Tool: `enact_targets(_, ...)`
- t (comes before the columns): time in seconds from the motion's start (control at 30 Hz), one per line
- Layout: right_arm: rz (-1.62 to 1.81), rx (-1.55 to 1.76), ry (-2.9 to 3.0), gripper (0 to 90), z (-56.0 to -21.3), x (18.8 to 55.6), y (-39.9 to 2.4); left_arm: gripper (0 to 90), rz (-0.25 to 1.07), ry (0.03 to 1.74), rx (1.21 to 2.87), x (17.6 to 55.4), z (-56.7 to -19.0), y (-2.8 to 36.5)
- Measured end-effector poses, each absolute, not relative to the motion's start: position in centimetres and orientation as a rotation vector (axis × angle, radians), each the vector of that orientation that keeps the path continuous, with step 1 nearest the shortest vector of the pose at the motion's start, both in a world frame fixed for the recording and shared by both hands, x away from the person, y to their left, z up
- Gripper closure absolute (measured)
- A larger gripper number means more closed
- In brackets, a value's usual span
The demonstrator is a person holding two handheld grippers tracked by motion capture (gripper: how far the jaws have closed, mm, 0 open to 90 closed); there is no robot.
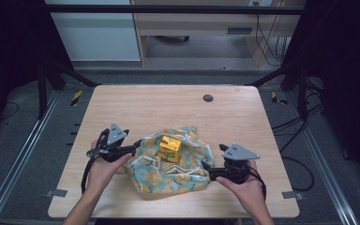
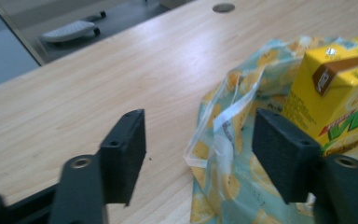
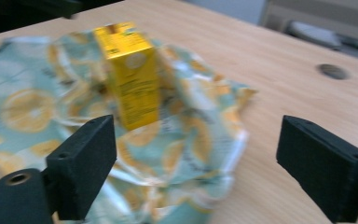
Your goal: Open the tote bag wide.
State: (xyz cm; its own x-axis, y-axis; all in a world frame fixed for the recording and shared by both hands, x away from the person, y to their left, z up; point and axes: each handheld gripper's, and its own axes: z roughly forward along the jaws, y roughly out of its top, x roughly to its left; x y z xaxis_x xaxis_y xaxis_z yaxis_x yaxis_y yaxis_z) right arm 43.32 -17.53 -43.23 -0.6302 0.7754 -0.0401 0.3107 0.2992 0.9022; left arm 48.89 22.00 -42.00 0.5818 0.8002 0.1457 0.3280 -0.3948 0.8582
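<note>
The carton [image 1: 170, 148], yellow with green print, stands upright on a crumpled cloth [image 1: 168, 176] printed with lemon slices, just toward 6 o'clock from the middle of the bench [image 1: 150, 105]. The cloth spreads around the carton and reaches close to the bench's 6 o'clock edge. From the cloth toward 12 o'clock the wood lies bare up to a small dark round hole [image 1: 208, 98] near the far edge; bare strips also run along the 3 and 9 o'clock edges.

The left tongs [image 1: 133, 151] sit at the cloth's 9 o'clock edge, held in the left hand [image 1: 104, 168], pointing toward 3 o'clock. In the left gripper view they [image 2: 209, 154] are spread, with the cloth's edge and its white hem between the jaws; the carton stands just beyond the far jaw.

The right tongs [image 1: 205, 168] sit at the cloth's 4 o'clock edge in the right hand [image 1: 241, 185], pointing toward 9 o'clock. In the right gripper view they [image 3: 214, 163] are spread wide over the cloth's corner, gripping nothing.
</note>
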Motion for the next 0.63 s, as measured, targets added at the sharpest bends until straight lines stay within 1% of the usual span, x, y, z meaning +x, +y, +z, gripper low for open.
enact_targets(0.17,1.222,1.145,1.993,8.7,-44.1,43.9,-20.1,23.5,0.731,0.969,1.979,48.0,-42.1,24.4)
enact_targets(0.27,1.164,1.237,1.947,8.1,-45.0,44.3,-21.7,19.6,0.730,1.014,1.997,47.4,-42.9,26.1)
enact_targets(0.37,1.056,1.258,1.940,8.1,-46.3,44.6,-23.1,16.3,0.732,1.051,2.050,46.5,-44.3,27.7)
enact_targets(0.43,0.997,1.286,1.966,7.8,-47.4,44.8,-23.6,11.7,0.685,1.085,2.042,46.1,-45.1,28.8)
enact_targets(0.53,0.949,1.314,2.017,6.4,-48.2,45.1,-24.0,7.8,0.642,1.093,2.065,45.8,-46.1,29.5)
enact_targets(0.63,0.953,1.349,2.000,8.0,-48.2,45.1,-24.2,7.1,0.654,1.122,2.086,46.1,-47.0,29.7)
